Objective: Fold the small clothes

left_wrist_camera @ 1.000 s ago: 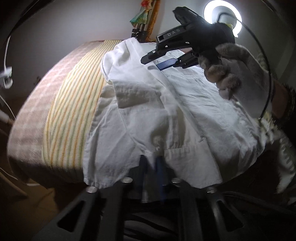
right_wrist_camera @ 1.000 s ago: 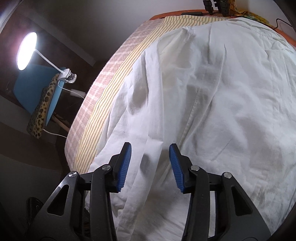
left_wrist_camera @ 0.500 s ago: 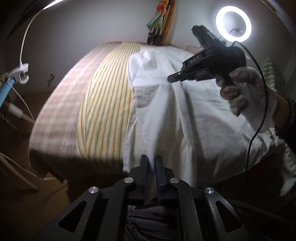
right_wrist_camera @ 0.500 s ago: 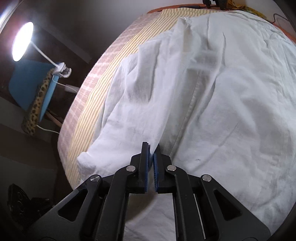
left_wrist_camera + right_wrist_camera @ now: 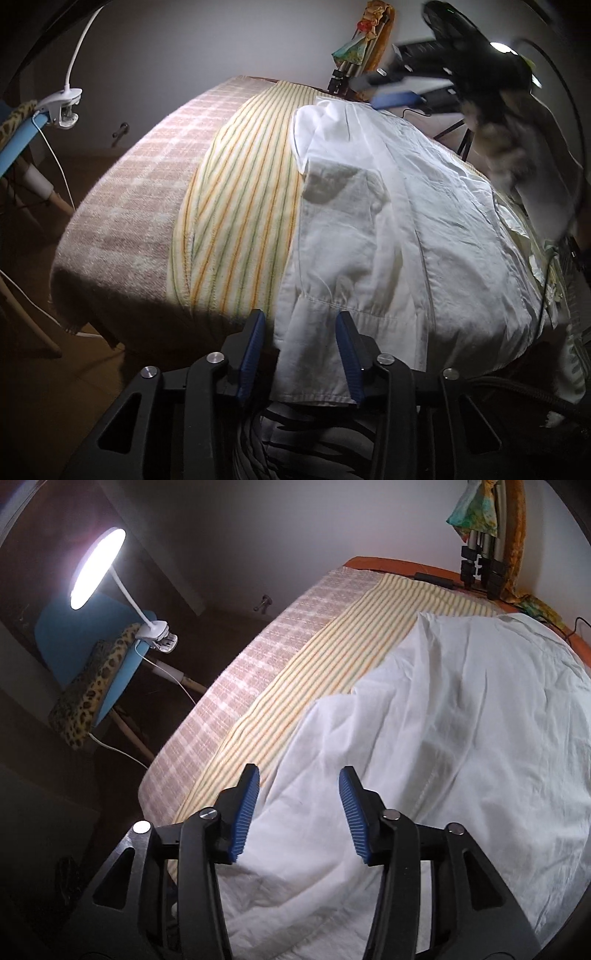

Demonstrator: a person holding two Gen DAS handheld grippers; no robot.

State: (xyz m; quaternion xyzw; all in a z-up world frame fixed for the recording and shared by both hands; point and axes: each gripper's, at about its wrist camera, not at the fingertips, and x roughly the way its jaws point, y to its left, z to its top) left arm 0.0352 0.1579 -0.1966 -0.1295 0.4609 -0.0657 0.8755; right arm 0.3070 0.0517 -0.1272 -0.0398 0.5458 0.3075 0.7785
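Note:
A white shirt [image 5: 399, 229] lies spread on the striped and checked blanket [image 5: 236, 206], its near hem hanging over the front edge. My left gripper [image 5: 301, 354] is open, its blue pads on either side of the near hem without pinching it. My right gripper [image 5: 299, 812] is open just above the shirt [image 5: 461, 738]. In the left wrist view it shows blurred over the far end of the shirt [image 5: 402, 99], held by a gloved hand.
A clip lamp [image 5: 98, 568] is fixed to a blue chair [image 5: 110, 672] with a leopard-print cushion at the left. Tripod legs [image 5: 480, 568] and coloured cloth stand at the far corner. A white cable [image 5: 55, 162] hangs left of the bed.
Both grippers were shut on the shirt half a second ago and have let go and opened. The left side of the shirt now lies folded over on the blanket.

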